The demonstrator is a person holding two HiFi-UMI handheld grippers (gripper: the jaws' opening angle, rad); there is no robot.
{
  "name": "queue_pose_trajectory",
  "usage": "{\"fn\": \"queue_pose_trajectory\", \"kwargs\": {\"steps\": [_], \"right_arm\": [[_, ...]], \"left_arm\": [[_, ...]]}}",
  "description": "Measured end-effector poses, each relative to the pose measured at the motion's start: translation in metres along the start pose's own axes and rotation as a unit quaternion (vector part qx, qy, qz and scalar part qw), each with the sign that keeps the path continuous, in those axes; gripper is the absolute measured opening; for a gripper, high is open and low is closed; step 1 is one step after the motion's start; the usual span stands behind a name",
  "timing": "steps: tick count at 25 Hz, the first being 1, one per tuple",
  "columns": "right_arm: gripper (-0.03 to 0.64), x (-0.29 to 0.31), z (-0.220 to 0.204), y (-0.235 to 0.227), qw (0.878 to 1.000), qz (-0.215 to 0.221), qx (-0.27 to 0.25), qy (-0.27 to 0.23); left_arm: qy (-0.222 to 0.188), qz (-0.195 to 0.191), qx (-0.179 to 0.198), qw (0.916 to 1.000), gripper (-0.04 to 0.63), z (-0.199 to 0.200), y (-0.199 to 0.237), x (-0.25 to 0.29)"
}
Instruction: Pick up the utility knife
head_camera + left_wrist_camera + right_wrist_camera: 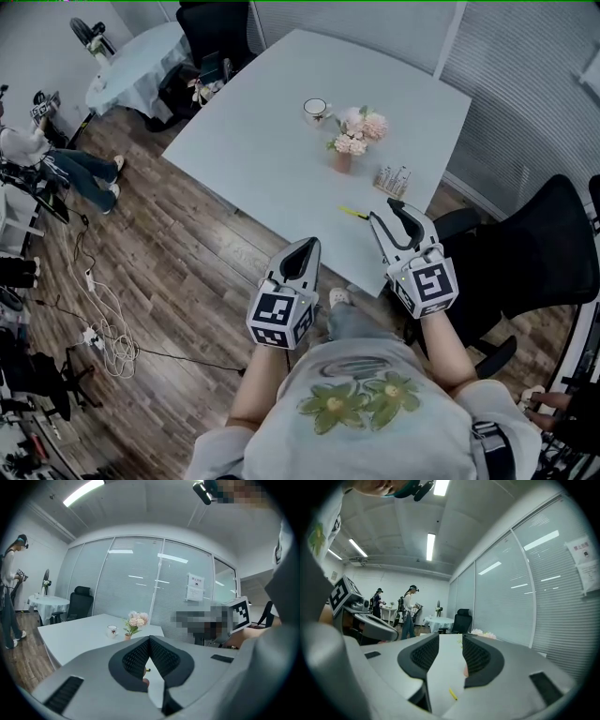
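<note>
Utility knife (353,212) lies near bench (281,141) edge. Right hand-held gripper (384,210) gapes empty, lined up to take it; left hand-held gripper (307,246) closed, idle.

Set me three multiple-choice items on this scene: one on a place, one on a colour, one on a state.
1. Where does the utility knife lie on the table?
A. at its middle
B. near the edge, by the right gripper
C. at its far corner

2. What colour is the knife?
A. red
B. yellow
C. blue

3. How do the right gripper's jaws stand?
A. shut on the knife
B. shut, empty
C. apart, gripping nothing

Answers:
1. B: the head view shows it at the near edge, beside the jaw tips.
2. B: it shows yellow against the white top.
3. C: the right gripper view shows bare table between the jaws.
</note>
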State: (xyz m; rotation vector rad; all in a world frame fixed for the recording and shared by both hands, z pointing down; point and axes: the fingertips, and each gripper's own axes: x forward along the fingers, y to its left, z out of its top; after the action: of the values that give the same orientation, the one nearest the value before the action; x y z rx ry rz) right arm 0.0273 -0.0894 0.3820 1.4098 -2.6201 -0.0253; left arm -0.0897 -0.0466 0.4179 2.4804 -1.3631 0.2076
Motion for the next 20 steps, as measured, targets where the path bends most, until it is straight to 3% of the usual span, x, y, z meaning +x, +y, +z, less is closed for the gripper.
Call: {"fn": "queue_pose_trajectory", "kwargs": {"steps": [20], "right_arm": [[0.163,0.068,-0.058,-0.034,0.997,0.065,-0.004,0.053]], "left_arm": [[0.013,0.024,-0.003,0.9996,0.011,0.009,0.046,0.063]]}}
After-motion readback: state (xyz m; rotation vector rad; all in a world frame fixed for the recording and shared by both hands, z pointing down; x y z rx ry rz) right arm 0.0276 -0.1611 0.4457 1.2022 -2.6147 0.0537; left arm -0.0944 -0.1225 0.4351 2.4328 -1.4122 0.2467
